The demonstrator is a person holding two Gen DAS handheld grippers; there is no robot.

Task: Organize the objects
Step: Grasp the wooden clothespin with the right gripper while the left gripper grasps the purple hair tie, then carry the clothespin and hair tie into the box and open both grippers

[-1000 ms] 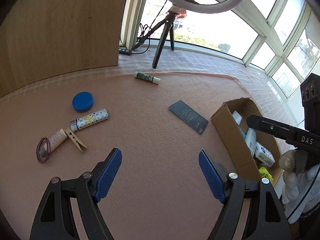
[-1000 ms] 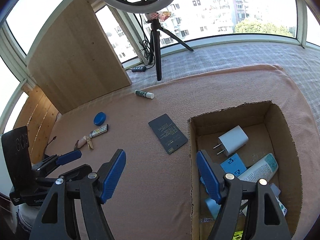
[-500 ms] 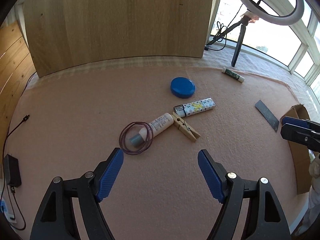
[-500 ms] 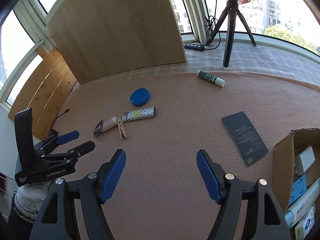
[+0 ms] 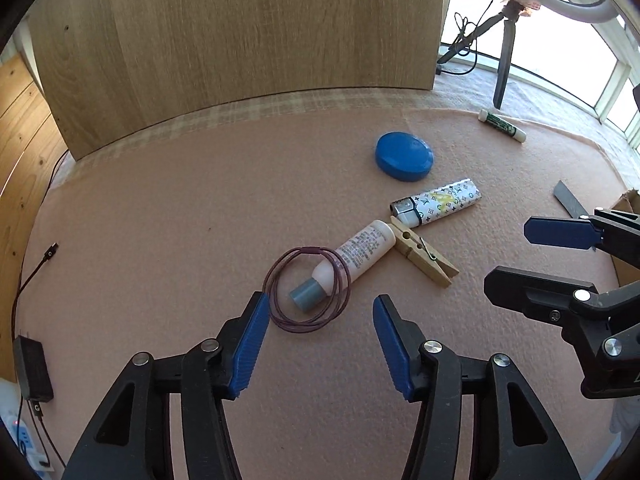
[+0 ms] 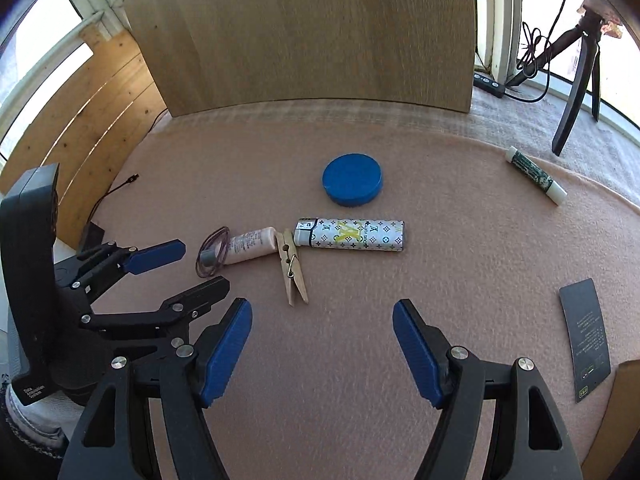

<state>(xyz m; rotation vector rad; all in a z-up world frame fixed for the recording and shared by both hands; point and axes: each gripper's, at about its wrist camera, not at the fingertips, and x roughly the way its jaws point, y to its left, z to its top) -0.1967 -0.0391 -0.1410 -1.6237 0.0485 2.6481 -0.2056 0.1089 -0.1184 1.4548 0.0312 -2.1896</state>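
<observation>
**Hovering tongs over a scatter of small things**

Standing over the pink felt mat (image 5: 160,208), the left gripper (image 5: 318,314) hangs low with its blue pads set fairly wide and nothing between them. Just ahead of its tips lies a small pale bottle (image 5: 356,256) with a grey cap, the cap end pointing back toward the tongs. A loop of dark purple rubber band (image 5: 308,290) rings the cap and neck of that bottle, and the near edge of the loop sits just beside the left pad. A wooden clothespin (image 5: 424,258) touches the bottle's far end and slants off to the right. Beyond it lies a white patterned lighter (image 5: 438,202), and farther still a blue round lid (image 5: 404,156). Near the far edge of the mat rests a green-and-white tube (image 5: 502,125).

The right gripper (image 6: 322,326) is also spread wide and empty, held above bare felt. The clothespin (image 6: 293,266) lies just ahead of it, nearer its left pad, with the lighter (image 6: 350,235) and lid (image 6: 353,179) farther on. The bottle (image 6: 248,245) and band (image 6: 210,256) sit off to its left, close to the tips of the other tongs. A dark card (image 6: 585,338) lies flat on the mat well to the right, beside a cardboard edge (image 6: 622,408). A wooden board (image 6: 304,32) stands upright behind the mat
</observation>
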